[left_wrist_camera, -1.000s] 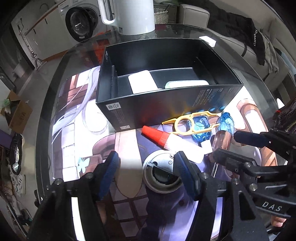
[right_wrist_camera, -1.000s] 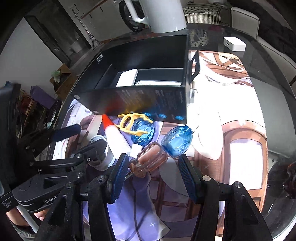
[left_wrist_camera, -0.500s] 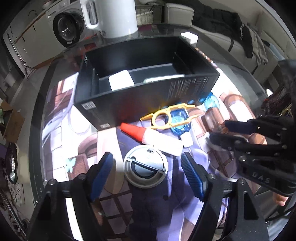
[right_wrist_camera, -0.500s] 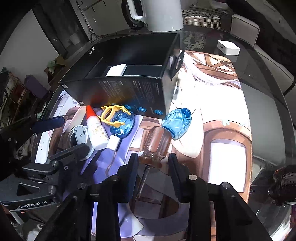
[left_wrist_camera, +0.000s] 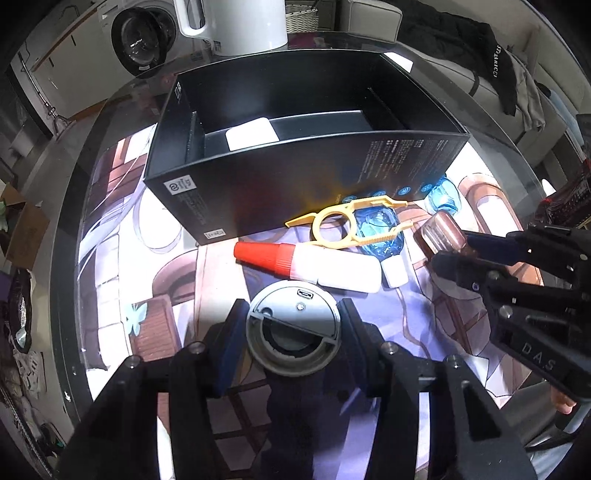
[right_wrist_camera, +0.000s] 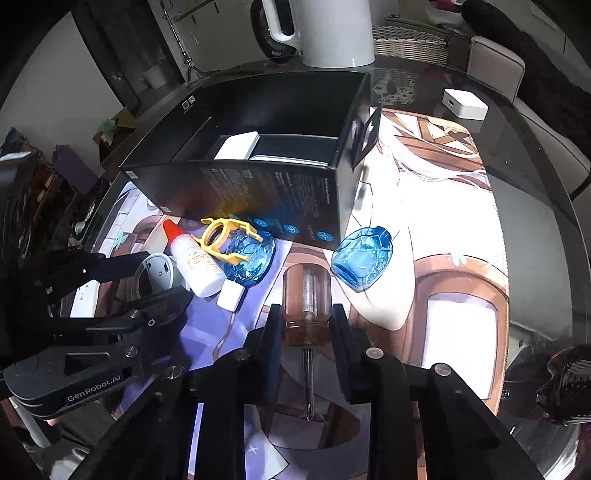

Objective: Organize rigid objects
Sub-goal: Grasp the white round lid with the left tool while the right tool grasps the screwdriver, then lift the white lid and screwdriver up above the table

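My left gripper (left_wrist_camera: 291, 325) is shut on a round grey device (left_wrist_camera: 293, 328), which also shows in the right wrist view (right_wrist_camera: 157, 275). My right gripper (right_wrist_camera: 306, 319) is shut on the brown handle of a screwdriver (right_wrist_camera: 306, 295), shaft pointing back toward me; the handle shows in the left wrist view (left_wrist_camera: 441, 232). An open black box (left_wrist_camera: 306, 147) stands behind, with white items inside. In front of it lie a white glue bottle with a red cap (left_wrist_camera: 310, 262), a yellow plastic tool (left_wrist_camera: 347, 221) and two blue glass pieces (right_wrist_camera: 360, 258).
A small white cube (right_wrist_camera: 229, 294) lies by the glue bottle. A white kettle (right_wrist_camera: 328, 29) stands behind the box. A white adapter (right_wrist_camera: 463, 103) sits at the far right of the glass table. The printed mat (right_wrist_camera: 461, 229) covers the table's middle.
My left gripper has moved in and closed on the round grey device. My right gripper has closed on the screwdriver handle and holds it straight ahead.
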Demonstrator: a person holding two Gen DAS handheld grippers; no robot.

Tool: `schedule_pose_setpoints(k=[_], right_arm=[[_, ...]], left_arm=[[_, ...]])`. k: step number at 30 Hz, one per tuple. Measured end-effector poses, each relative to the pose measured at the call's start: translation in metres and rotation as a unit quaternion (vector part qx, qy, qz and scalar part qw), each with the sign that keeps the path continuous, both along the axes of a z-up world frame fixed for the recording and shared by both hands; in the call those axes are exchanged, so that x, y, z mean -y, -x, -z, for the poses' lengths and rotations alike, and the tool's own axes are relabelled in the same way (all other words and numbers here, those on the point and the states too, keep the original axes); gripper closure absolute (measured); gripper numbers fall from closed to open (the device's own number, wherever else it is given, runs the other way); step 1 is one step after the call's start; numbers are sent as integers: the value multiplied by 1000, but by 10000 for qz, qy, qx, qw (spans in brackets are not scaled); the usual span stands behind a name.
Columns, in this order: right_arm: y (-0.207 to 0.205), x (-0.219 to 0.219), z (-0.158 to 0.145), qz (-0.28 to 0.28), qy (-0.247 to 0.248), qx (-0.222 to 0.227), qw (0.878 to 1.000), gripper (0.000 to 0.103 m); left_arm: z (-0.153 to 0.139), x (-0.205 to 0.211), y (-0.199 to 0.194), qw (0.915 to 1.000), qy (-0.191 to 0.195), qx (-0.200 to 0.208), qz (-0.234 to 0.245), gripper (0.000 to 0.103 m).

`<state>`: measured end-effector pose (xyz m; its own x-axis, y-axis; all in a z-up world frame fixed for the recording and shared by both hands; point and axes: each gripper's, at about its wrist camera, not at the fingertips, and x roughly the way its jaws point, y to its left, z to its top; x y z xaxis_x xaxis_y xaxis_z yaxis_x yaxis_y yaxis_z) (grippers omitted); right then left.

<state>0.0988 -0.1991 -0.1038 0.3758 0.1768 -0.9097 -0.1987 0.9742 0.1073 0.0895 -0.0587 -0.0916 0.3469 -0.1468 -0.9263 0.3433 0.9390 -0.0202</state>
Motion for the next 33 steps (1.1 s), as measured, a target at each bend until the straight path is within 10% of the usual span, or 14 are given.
schedule_pose_setpoints(k=[10,21,26,33], right_arm=[[13,-9,-15,-148,-85,404,9990,78],[42,-20,-65,-340,-250,1896,9810,79],[59,-26,-87,-459,-266,2733,9605,79],[80,-20,-105,-239,-461,3479,9361,79]], left_arm=[[-21,-20,1,9989,171,378,-204,55],[-71,-38,13,9853,497,1580,-420,55],[-94,-42,22,9704,704,2262,-469,55],[-130,-48,60,9230,872,3708,-550,55]])
